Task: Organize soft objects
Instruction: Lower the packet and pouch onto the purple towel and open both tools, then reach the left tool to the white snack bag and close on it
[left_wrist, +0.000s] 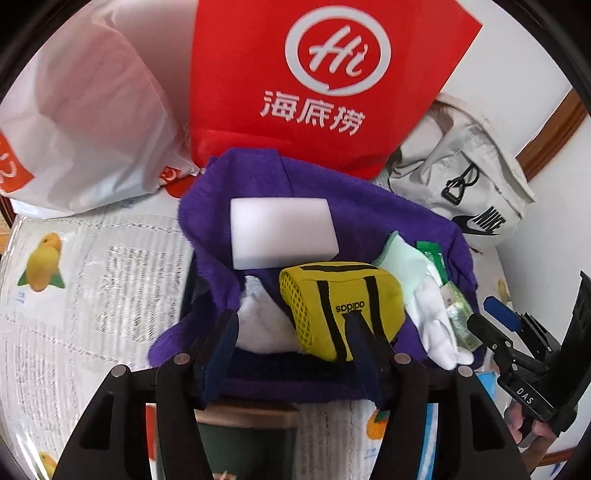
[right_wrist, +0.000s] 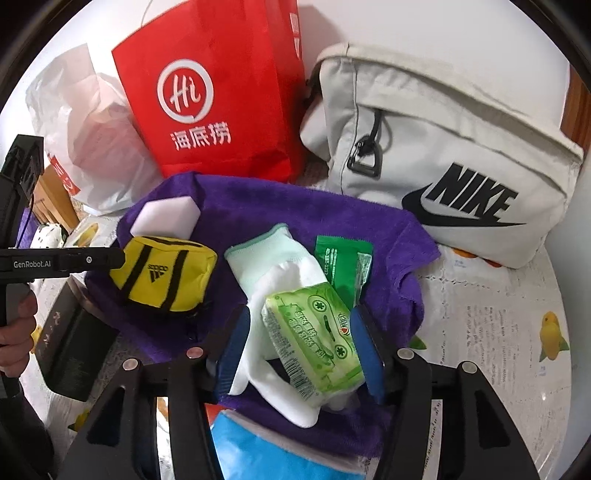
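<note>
Lying on the purple towel (right_wrist: 258, 218), left to right, are a white sponge (right_wrist: 168, 218), yellow pouch (right_wrist: 166, 273), white glove (right_wrist: 273, 280) and green tissue pack (right_wrist: 314, 339). Left gripper (left_wrist: 295, 332) stands spread by the pouch; right gripper (right_wrist: 301, 347) straddles the pack, jaws parted.

A fruit-printed tablecloth (right_wrist: 517, 306) carries the purple towel (right_wrist: 332, 218), red bag (right_wrist: 221, 92), grey bag (right_wrist: 443, 147) and seemingly a plastic bag (left_wrist: 92, 110).
</note>
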